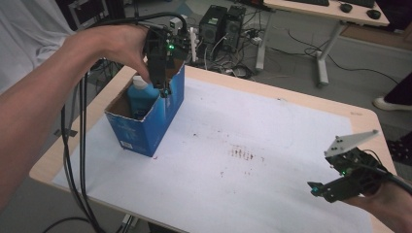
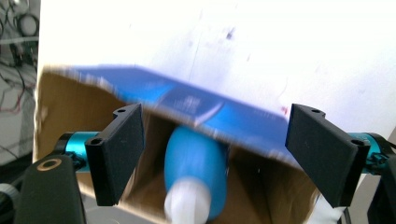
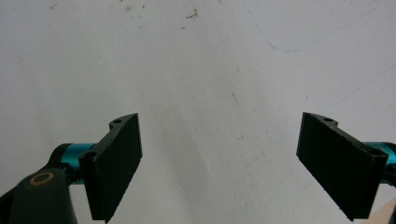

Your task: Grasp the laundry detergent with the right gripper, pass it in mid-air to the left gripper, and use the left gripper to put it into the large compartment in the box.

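Note:
A blue cardboard box [image 1: 163, 119] stands open-topped at the table's far left. Inside it a blue bottle [image 1: 142, 96] with a white cap [image 2: 187, 205] stands upright. My left gripper [image 1: 165, 90] hangs just above the box's open top, pointing down, jaws wide apart with the bottle [image 2: 196, 163] below them and untouched. In the left gripper view the box's blue wall [image 2: 187, 100] crosses between the pads. My right gripper [image 1: 320, 187] hovers over the white sheet at the near right, open, with nothing between its fingers [image 3: 116, 163].
A white paper sheet [image 1: 243, 145] with brown stains covers the wooden table [image 1: 359, 116]. Black cables [image 1: 80, 160] hang off the left edge. Beyond the far edge are computer towers [image 1: 221, 24] and another desk [image 1: 320, 9].

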`<state>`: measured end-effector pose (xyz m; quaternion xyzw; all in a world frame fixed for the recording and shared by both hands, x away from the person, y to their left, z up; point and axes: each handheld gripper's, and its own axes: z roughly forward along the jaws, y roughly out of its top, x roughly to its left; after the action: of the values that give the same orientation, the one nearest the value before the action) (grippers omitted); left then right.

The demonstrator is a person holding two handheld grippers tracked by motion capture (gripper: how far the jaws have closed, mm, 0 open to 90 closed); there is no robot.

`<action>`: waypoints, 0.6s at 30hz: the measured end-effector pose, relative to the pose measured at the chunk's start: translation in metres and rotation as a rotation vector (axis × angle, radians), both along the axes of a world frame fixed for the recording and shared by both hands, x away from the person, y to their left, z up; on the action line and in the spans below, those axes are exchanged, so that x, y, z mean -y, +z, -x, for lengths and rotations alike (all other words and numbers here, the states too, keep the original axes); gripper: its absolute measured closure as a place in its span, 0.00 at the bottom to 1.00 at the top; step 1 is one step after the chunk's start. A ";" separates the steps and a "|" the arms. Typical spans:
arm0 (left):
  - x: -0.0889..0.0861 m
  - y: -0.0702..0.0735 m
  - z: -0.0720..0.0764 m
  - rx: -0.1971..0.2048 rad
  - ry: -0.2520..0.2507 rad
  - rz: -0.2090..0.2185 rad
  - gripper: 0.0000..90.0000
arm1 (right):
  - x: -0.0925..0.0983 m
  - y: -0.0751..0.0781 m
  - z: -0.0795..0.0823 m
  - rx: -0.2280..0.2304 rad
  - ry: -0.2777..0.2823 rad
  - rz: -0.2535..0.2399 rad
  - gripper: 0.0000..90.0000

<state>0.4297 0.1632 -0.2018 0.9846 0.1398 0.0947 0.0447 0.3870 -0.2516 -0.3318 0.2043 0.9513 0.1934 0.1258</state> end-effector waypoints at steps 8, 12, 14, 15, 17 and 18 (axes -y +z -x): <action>0.060 -0.025 0.001 -0.033 -0.118 -0.012 0.20 | -0.003 0.007 -0.005 0.009 -0.003 0.011 0.15; 0.087 -0.041 0.005 -0.045 -0.189 -0.024 0.18 | -0.006 0.010 -0.008 0.017 -0.001 0.010 0.15; 0.098 -0.049 0.008 -0.057 -0.210 -0.020 0.18 | -0.008 0.012 -0.009 0.017 -0.001 0.013 0.15; 0.103 -0.054 0.009 -0.066 -0.213 -0.015 0.18 | -0.009 0.012 -0.010 0.016 0.003 0.015 0.15; 0.112 -0.062 0.011 -0.083 -0.225 -0.015 0.18 | -0.010 0.013 -0.011 0.016 0.003 0.017 0.15; 0.116 -0.066 0.012 -0.098 -0.232 -0.017 0.18 | -0.010 0.014 -0.012 0.016 0.002 0.015 0.15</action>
<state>0.4175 0.0469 -0.2678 0.9980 0.0262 0.0418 0.0401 0.3990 -0.2415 -0.3177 0.2009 0.9519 0.1879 0.1347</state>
